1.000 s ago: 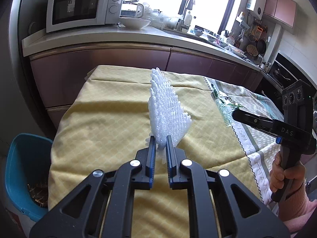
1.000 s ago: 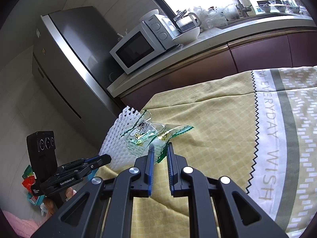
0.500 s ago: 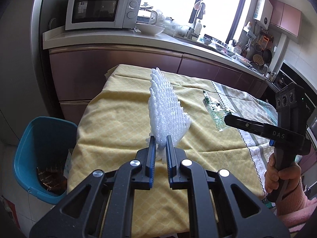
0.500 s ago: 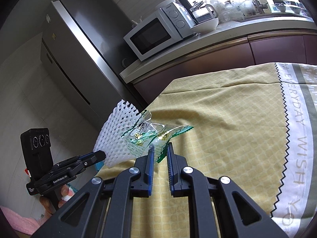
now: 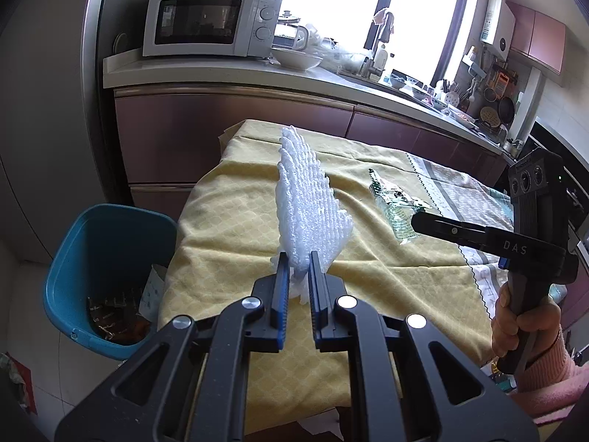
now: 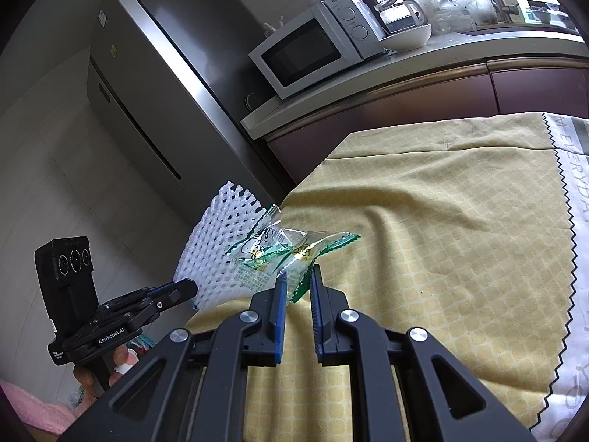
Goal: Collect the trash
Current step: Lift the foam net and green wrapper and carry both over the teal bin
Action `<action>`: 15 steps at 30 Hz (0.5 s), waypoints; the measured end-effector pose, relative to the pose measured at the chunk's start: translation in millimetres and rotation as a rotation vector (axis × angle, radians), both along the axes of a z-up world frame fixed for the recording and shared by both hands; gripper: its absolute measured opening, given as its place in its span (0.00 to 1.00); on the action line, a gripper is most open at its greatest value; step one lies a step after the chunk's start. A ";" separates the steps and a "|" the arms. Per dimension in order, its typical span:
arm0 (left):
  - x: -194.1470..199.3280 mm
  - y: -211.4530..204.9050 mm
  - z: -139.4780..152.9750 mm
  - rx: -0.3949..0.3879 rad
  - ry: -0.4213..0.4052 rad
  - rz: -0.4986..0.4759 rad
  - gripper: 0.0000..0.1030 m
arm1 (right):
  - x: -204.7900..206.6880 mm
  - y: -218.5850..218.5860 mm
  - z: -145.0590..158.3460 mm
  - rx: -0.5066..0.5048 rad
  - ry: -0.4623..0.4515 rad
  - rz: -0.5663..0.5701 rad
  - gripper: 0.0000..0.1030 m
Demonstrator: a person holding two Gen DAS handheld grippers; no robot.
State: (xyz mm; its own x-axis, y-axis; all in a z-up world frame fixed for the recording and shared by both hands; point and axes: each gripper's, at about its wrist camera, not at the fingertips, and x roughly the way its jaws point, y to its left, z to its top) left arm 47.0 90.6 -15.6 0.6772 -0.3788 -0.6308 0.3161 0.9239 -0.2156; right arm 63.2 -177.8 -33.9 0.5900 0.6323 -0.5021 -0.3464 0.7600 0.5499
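My left gripper (image 5: 296, 258) is shut on a white foam fruit net (image 5: 305, 202), which stands upright above the yellow tablecloth (image 5: 235, 221). My right gripper (image 6: 296, 274) is shut on a clear green snack wrapper (image 6: 283, 254), held over the left end of the table. In the left wrist view the right gripper (image 5: 414, 221) comes in from the right with the wrapper (image 5: 394, 202) at its tip. In the right wrist view the left gripper (image 6: 193, 287) shows at lower left with the foam net (image 6: 217, 250). A blue bin (image 5: 106, 258) with trash inside stands on the floor left of the table.
A kitchen counter (image 5: 228, 73) with a microwave (image 5: 210, 22), bowl and kettle runs behind the table. A steel fridge (image 6: 147, 84) stands at the left. A grey and white runner (image 6: 574, 258) covers the table's right part. A hand (image 5: 522, 328) in a pink sleeve holds the right gripper.
Both grippers have moved left toward the table's left end with their loads still gripped. The blue bin has come further into the left wrist view.
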 end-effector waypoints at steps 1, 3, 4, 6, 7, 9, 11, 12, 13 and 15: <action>-0.5 2.0 -0.1 0.000 0.000 0.003 0.10 | 0.2 1.8 -0.2 -0.001 0.000 0.003 0.11; -2.9 4.9 0.0 0.001 -0.002 0.008 0.10 | 0.4 5.3 -0.7 -0.001 0.001 0.010 0.11; -3.4 5.8 0.2 0.004 -0.003 0.012 0.10 | 0.6 7.0 -0.9 -0.002 0.002 0.013 0.11; -4.5 8.5 1.1 0.006 -0.006 0.018 0.10 | 0.8 10.6 -0.9 -0.002 0.002 0.020 0.11; -5.3 10.2 1.8 0.006 -0.008 0.022 0.10 | 1.0 12.3 -0.6 -0.003 0.001 0.024 0.11; -7.1 14.1 2.5 0.004 -0.010 0.029 0.10 | 3.8 16.3 -0.3 -0.004 0.000 0.030 0.11; -8.4 18.2 3.3 0.004 -0.014 0.037 0.10 | 5.3 19.9 0.2 -0.004 -0.001 0.037 0.11; -9.4 20.5 3.6 0.004 -0.016 0.041 0.10 | 6.0 21.8 0.4 -0.005 -0.001 0.041 0.11; -10.1 22.7 4.0 0.003 -0.017 0.045 0.10 | 6.1 23.4 0.4 -0.005 -0.002 0.045 0.11; -11.3 27.1 4.5 0.002 -0.020 0.054 0.10 | 7.7 27.1 0.3 -0.006 -0.002 0.053 0.11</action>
State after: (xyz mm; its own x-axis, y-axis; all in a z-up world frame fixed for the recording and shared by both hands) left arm 35.7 117.7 -11.1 0.7089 -0.3400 -0.6180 0.2698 0.9402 -0.2079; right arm 70.9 -150.7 -33.7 0.5572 0.6593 -0.5049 -0.3873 0.7441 0.5443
